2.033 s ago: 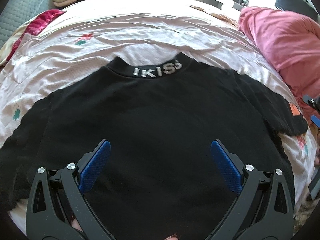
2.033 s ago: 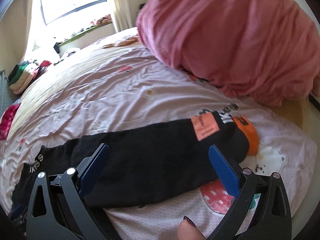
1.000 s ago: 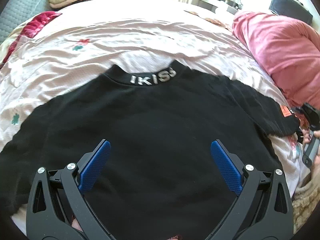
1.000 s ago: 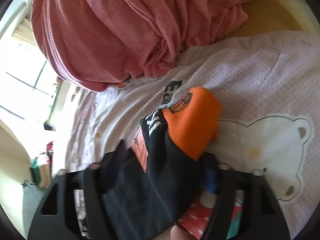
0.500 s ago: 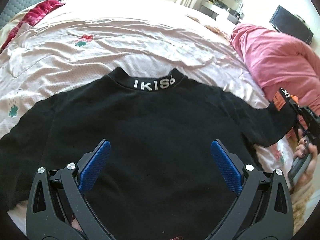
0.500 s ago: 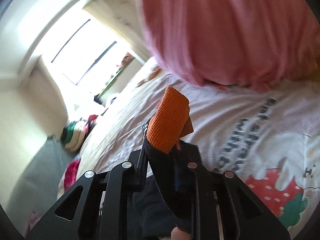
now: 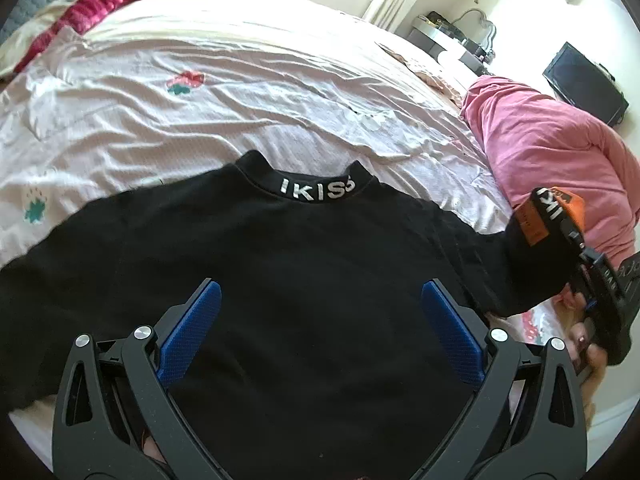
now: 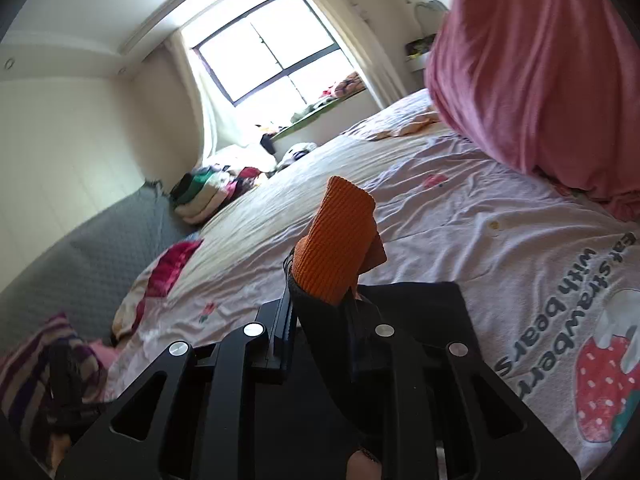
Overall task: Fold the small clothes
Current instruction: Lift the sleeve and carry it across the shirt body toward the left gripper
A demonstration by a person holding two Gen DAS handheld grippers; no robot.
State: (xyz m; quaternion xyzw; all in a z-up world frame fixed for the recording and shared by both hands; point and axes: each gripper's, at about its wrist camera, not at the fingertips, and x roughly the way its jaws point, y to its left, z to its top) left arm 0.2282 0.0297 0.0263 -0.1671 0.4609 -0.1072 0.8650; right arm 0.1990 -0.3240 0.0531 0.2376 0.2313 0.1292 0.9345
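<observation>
Blue pads of my left gripper (image 7: 320, 328) apart, over black sweatshirt (image 7: 280, 280) flat on pale printed bedsheet (image 7: 240, 92). My right gripper (image 8: 324, 320) clamped on orange-cuffed sleeve (image 8: 336, 240), raised off sheet. Pink blanket heap (image 7: 560, 160) crowds right side; folded clothes pile (image 8: 212, 188) far off.

- The left gripper (image 7: 318, 322) is hovering with its blue pads (image 7: 188, 330) spread wide apart, nothing pinched between them, angled downward.
- The right gripper (image 8: 324, 308) is clamping its jaws narrowly on a sleeve cuff (image 8: 336, 240), which is sticking up past the fingertips.
- A hand (image 7: 588, 344) is gripping the right gripper's handle at the left view's edge.
</observation>
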